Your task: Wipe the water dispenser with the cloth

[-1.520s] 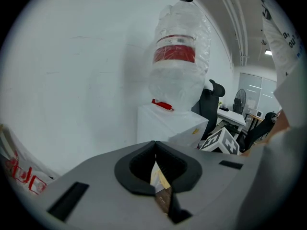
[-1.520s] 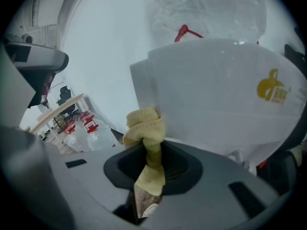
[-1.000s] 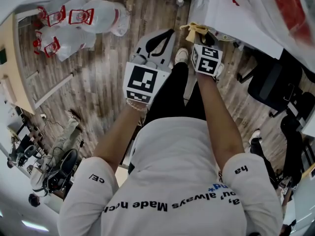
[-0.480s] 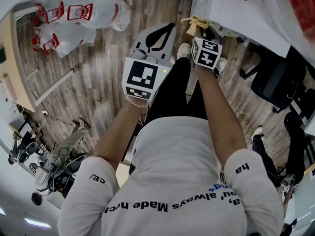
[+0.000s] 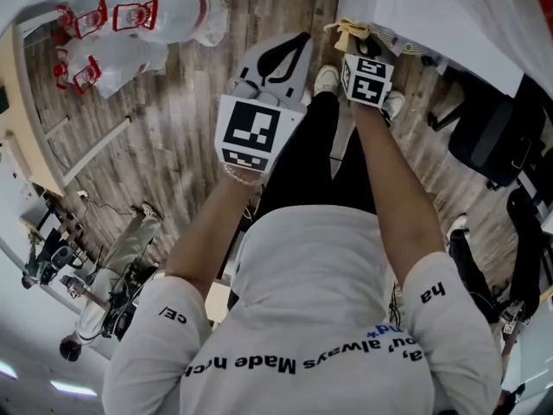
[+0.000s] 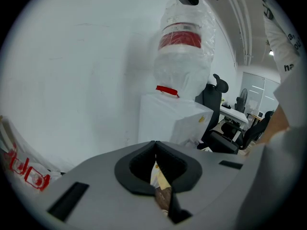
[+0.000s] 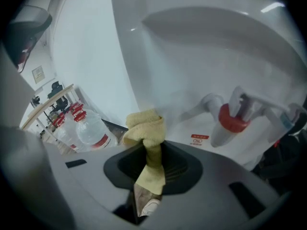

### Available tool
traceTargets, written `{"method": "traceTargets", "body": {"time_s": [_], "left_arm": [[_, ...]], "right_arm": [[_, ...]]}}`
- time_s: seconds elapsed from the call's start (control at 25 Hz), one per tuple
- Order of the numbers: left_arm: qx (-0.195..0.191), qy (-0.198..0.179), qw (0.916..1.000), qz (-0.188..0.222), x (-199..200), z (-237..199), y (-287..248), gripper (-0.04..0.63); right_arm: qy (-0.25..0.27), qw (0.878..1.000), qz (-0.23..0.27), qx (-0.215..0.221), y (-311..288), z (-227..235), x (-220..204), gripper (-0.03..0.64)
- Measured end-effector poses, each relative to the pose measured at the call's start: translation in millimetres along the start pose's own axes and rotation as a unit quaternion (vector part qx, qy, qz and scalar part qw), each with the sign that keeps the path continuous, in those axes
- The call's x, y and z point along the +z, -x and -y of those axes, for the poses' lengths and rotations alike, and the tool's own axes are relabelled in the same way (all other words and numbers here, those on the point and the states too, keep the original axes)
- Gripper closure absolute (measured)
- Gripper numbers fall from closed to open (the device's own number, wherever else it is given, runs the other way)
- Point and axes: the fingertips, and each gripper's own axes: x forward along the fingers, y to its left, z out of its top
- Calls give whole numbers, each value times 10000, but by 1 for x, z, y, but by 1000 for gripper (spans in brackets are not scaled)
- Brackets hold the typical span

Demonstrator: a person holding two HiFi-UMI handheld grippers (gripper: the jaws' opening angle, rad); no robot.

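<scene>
The white water dispenser (image 7: 201,56) fills the right gripper view, with a red tap (image 7: 230,120) and a blue tap (image 7: 287,119) on its front. My right gripper (image 7: 151,150) is shut on a bunched yellow cloth (image 7: 146,127), which sits close to the dispenser's front, left of the taps. In the head view the cloth (image 5: 349,30) is at the dispenser's edge (image 5: 406,11), ahead of the right gripper (image 5: 356,46). My left gripper (image 5: 289,52) hangs over the floor, shut and empty. Its own view shows the dispenser body (image 6: 168,116) and the bottle (image 6: 184,56) on top.
Spare water bottles in plastic bags (image 5: 138,24) lie on the wooden floor at the far left; they also show as bottles (image 7: 88,128) in the right gripper view. A black office chair (image 5: 497,137) stands to the right. The person's shoes (image 5: 326,78) are just below the grippers.
The right gripper with the cloth has moved a little forward, closer to the dispenser. The left gripper has barely shifted.
</scene>
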Motion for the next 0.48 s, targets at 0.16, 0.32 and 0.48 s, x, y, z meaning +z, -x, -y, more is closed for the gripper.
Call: {"method": "traceTargets", "body": {"time_s": [0.16, 0.32, 0.48], "left_arm": [[-14, -15, 10000, -20, -4, -1, -2, 575], [-43, -29, 10000, -55, -9, 2, -4, 575], [-47, -30, 10000, -76, -13, 4, -5, 575]], "right_arm": [[72, 10000, -60, 1, -11, 1, -8, 528], [144, 9997, -186, 22, -22, 3, -17, 528], [276, 9992, -270, 79, -31, 6, -24, 526]]}}
